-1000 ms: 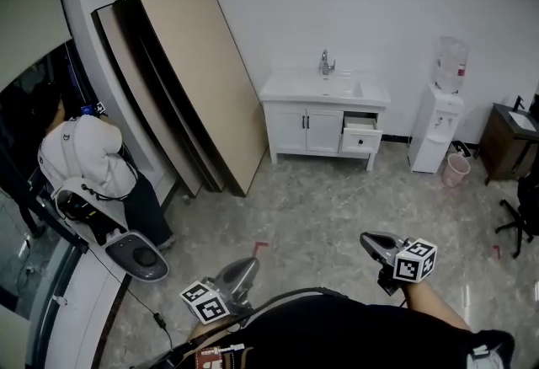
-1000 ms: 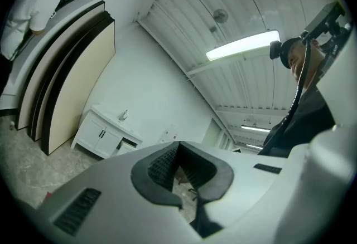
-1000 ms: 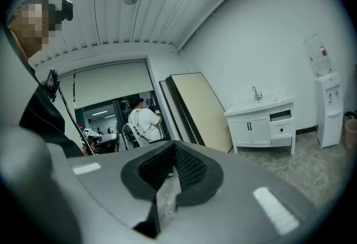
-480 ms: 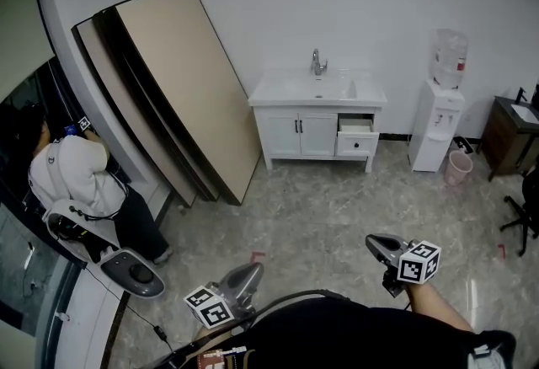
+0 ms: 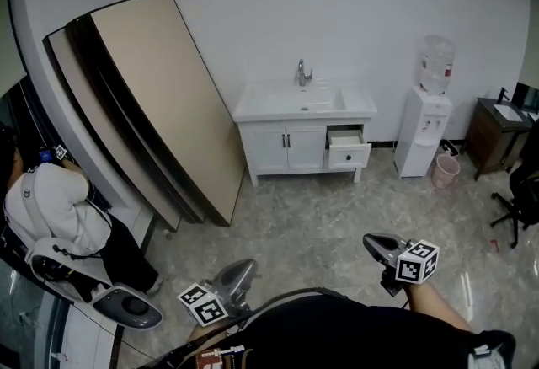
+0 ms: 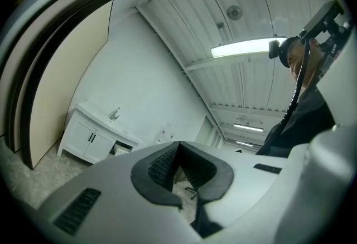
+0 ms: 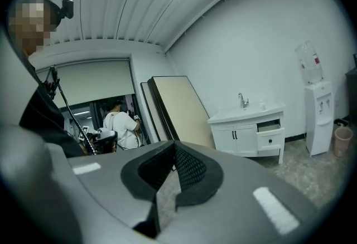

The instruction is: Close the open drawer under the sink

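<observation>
Since a second ago the white sink cabinet [image 5: 290, 144] has slid leftward in the head view, and the person in a white top [image 5: 46, 207] has dropped toward the lower left corner. The left gripper [image 5: 242, 268] has its jaws pressed together on nothing, and the right gripper [image 5: 373, 241] is likewise closed and empty. The drawer [image 5: 347, 148] stands pulled out at the cabinet's right end, well ahead of both grippers across the floor, nearer the right one's side.

Grey floor [image 5: 320, 224] carries sink cabinet [image 5: 286, 148], water dispenser [image 5: 418, 140], bin [image 5: 444, 171].
</observation>
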Demonstrator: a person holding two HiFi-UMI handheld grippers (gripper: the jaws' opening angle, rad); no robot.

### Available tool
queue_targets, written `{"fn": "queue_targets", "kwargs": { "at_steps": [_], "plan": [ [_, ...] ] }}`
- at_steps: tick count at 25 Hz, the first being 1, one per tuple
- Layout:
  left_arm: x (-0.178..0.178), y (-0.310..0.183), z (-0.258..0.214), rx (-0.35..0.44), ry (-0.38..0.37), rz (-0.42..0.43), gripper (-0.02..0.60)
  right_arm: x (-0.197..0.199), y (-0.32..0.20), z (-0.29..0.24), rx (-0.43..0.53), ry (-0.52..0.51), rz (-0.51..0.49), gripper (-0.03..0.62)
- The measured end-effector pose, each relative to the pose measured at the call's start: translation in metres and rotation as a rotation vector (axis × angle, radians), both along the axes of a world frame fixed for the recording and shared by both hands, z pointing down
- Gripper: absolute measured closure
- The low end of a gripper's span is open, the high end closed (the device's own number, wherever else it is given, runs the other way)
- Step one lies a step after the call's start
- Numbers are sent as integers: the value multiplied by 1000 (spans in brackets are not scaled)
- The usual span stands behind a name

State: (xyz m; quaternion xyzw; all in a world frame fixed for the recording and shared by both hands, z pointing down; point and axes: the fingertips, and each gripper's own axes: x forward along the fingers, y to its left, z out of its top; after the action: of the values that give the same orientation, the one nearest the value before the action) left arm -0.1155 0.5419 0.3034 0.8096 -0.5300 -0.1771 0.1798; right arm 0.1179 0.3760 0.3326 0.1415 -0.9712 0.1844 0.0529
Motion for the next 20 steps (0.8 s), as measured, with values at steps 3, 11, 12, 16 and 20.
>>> {"fn": "queue_targets", "kwargs": {
  "at_steps": [3, 11, 12, 16, 20],
  "plan": [
    [-48, -10, -8, 8, -11, 19, 581, -41, -10, -9, 4, -14, 37, 592],
    [-149, -28, 2, 17, -20, 28, 581, -138, -26, -12, 29, 22, 36, 592],
    [-162, -28, 0, 12, -28, 14, 581, -149, -26, -13, 31, 28, 32, 592],
    [-198, -26, 3, 14, -23, -40, 581, -174, -32, -9, 32, 61, 15, 592],
    [-220, -24, 27, 6, 3, -72, 581, -199, -45, -2, 23, 68, -16, 592]
  ]
}}
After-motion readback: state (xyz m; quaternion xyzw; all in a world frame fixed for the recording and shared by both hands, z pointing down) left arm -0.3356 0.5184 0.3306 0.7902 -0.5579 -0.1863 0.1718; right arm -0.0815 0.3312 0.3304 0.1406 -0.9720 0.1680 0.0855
